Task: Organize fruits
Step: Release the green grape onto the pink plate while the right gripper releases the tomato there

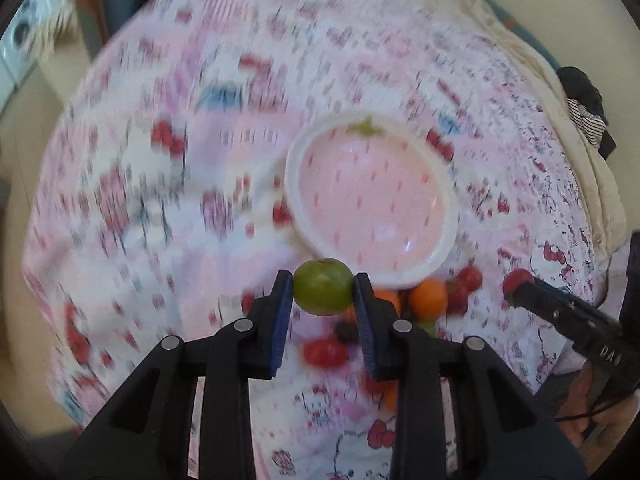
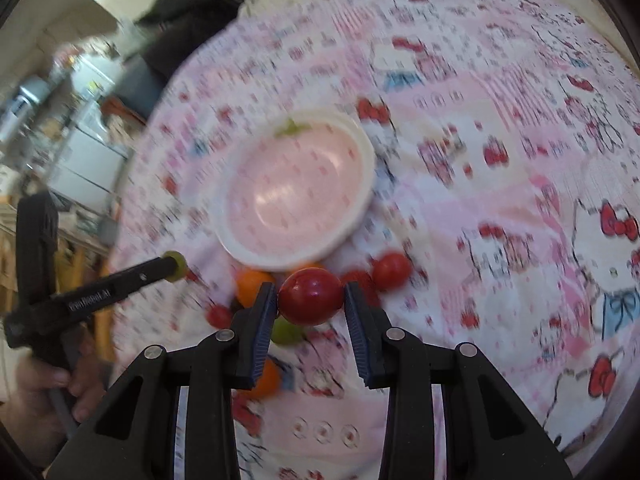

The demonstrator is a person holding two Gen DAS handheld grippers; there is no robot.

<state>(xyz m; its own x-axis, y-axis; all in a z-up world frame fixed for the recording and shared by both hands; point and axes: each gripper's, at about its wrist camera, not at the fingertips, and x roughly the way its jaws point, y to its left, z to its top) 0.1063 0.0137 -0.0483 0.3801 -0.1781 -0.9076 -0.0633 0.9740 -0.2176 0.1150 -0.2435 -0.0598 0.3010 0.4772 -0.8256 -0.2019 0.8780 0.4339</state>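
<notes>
The table (image 1: 120, 184) in front of me is covered by a pink cartoon-print cloth (image 2: 500, 152), blurred in both views. On it sits a shallow pink plate (image 1: 372, 196) with a white rim, holding nothing. Just beside its near rim lies a loose cluster of small fruits (image 1: 432, 300), orange, red and what may be a dark one, though the blur makes that hard to say. My left tool (image 1: 323, 292) is pinched narrowly around a green fruit (image 1: 323, 290), held above the cloth near the plate's edge. My right tool (image 2: 311, 298) is clamped on a red fruit (image 2: 311, 297) over the cluster.
</notes>
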